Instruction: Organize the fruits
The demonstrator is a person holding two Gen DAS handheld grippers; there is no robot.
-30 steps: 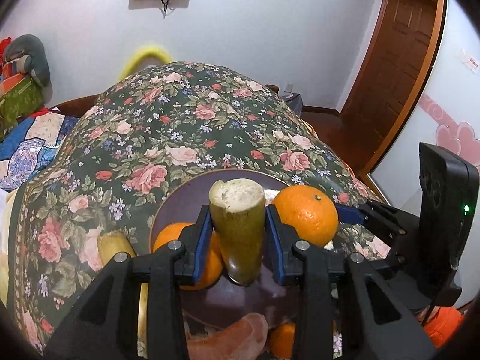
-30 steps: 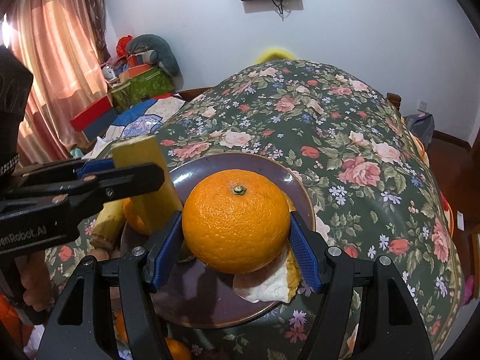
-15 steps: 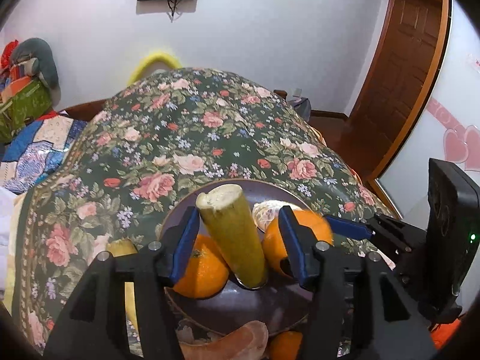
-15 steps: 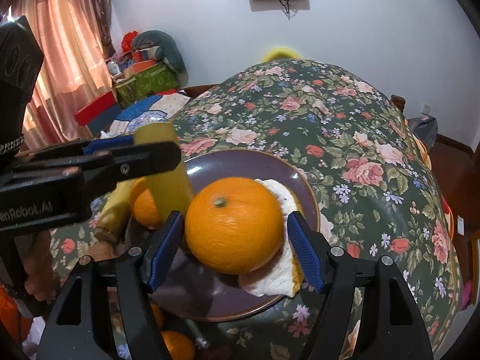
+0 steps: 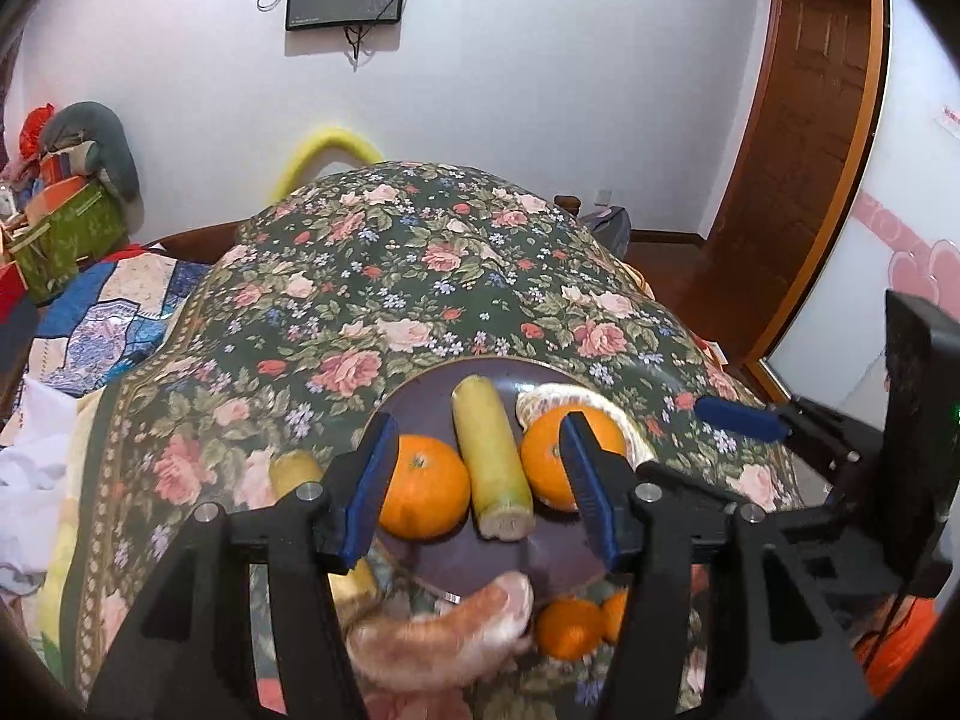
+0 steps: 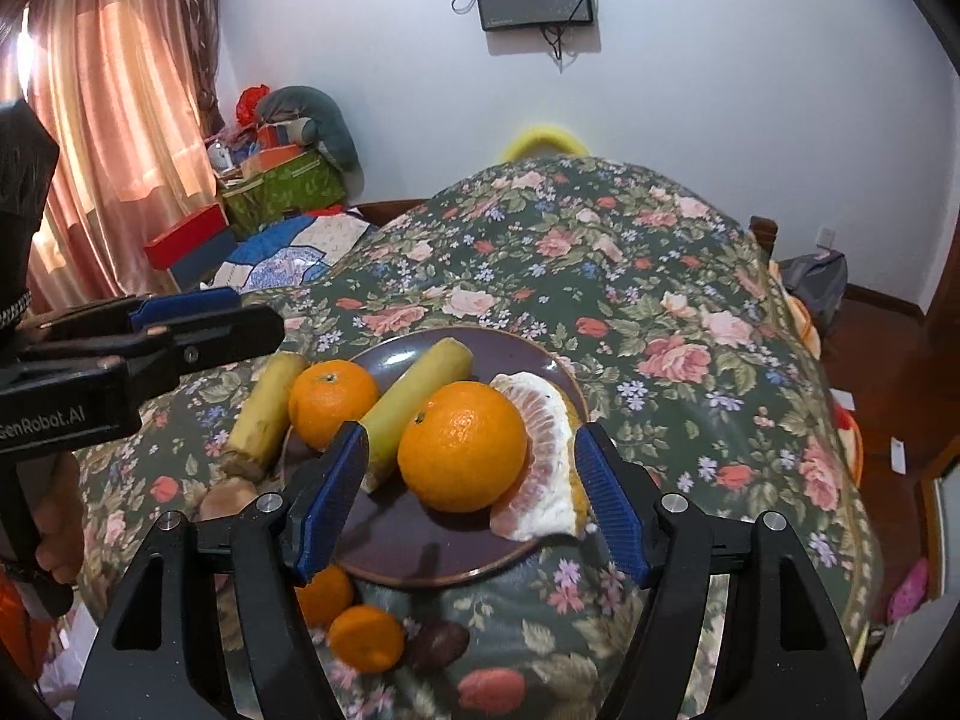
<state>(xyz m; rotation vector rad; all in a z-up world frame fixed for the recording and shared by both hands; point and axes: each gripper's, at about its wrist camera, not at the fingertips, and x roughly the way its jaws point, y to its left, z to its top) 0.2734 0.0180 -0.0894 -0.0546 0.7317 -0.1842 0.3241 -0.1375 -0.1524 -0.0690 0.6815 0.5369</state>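
Observation:
A dark purple plate (image 6: 420,558) (image 5: 456,570) sits on the floral tablecloth. On it lie a yellow-green stalk piece (image 5: 492,462) (image 6: 414,402), two oranges (image 5: 423,495) (image 6: 462,447) (image 6: 332,402) (image 5: 555,456) and a peeled pomelo segment (image 6: 540,480) (image 5: 630,441). My left gripper (image 5: 480,498) is open and empty above the stalk. My right gripper (image 6: 474,498) is open and empty around the near orange, not touching it.
A second stalk piece (image 6: 264,414) (image 5: 294,471) lies left of the plate. Small oranges (image 6: 366,639) (image 5: 567,627), a dark fruit (image 6: 438,642) and a pinkish fruit (image 5: 444,630) lie near the table's front edge. A bed and boxes (image 6: 282,180) stand left; a door (image 5: 798,150) stands right.
Both grippers opened and pulled back. The left let the stalk piece go and it now lies flat on the plate. The right let the orange go onto the plate.

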